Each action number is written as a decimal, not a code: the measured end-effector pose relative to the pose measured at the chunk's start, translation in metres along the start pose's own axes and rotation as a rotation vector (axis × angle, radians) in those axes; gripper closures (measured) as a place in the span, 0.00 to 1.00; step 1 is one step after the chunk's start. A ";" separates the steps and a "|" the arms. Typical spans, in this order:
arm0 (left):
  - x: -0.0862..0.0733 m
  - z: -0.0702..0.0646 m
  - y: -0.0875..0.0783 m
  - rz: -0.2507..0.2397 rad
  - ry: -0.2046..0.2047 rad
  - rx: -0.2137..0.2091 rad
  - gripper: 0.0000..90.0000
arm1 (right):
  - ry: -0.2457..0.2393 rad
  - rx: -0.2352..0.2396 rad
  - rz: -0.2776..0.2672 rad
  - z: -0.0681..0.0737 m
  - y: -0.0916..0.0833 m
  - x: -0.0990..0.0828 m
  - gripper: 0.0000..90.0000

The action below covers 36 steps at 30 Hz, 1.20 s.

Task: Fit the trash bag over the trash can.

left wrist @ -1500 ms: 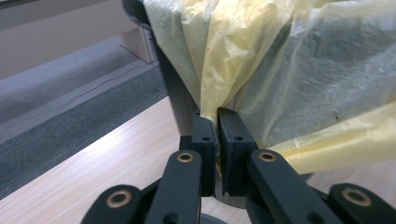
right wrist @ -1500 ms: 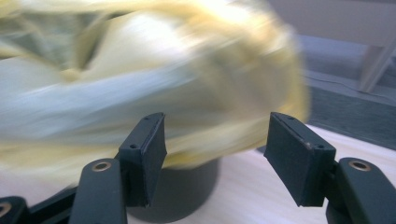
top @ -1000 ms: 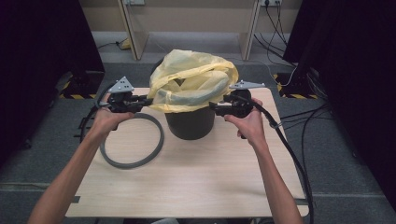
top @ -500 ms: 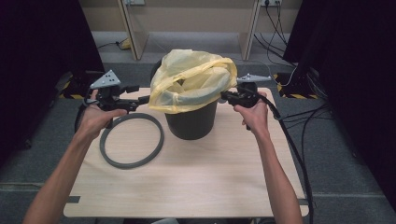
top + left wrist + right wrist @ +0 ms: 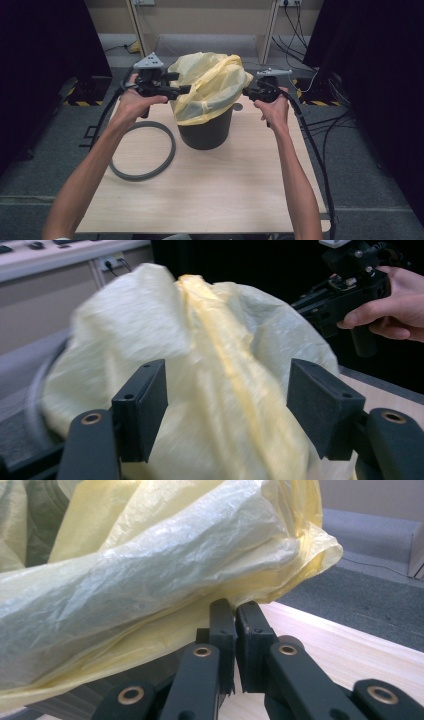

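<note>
Yellow bag (image 5: 212,87) over bin (image 5: 206,132); right gripper (image 5: 234,611) pinching its edge; left gripper (image 5: 225,405) — jaws just opened, parted — facing bag, nothing gripped.

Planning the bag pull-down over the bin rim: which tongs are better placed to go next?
Right. The right tongs are shut on the yellow bag edge at the black bin, so they can pull right away. The left tongs have just been opening, bag film between the spread jaws but ungripped; they must close first.

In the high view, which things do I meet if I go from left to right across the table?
Grey ring → left gripper → yellow bag over the black bucket → right gripper.
</note>
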<state>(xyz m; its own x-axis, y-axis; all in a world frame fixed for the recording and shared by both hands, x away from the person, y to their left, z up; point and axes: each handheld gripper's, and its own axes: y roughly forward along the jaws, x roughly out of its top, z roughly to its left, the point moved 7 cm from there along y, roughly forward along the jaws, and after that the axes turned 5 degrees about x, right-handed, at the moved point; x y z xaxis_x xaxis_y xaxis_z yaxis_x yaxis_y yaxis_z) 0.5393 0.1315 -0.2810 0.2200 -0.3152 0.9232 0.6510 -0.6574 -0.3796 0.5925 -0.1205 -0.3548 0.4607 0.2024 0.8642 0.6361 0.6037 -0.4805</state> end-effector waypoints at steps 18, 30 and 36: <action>0.003 0.039 0.013 0.050 -0.006 0.110 0.93 | -0.008 0.001 0.028 0.001 0.005 -0.005 0.98; -0.049 0.112 -0.007 0.056 -0.154 0.244 0.95 | -0.017 0.000 0.053 0.003 0.011 -0.010 0.99; -0.082 0.125 0.000 0.107 -0.189 0.254 0.96 | -0.013 0.000 0.058 0.002 0.014 -0.011 0.99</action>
<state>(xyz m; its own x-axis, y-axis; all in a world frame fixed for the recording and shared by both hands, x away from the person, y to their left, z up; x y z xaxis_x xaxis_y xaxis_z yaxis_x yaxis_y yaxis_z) 0.6121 0.2427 -0.3496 0.4124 -0.2250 0.8828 0.7719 -0.4283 -0.4698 0.5949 -0.1126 -0.3700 0.4887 0.2474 0.8366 0.6083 0.5908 -0.5300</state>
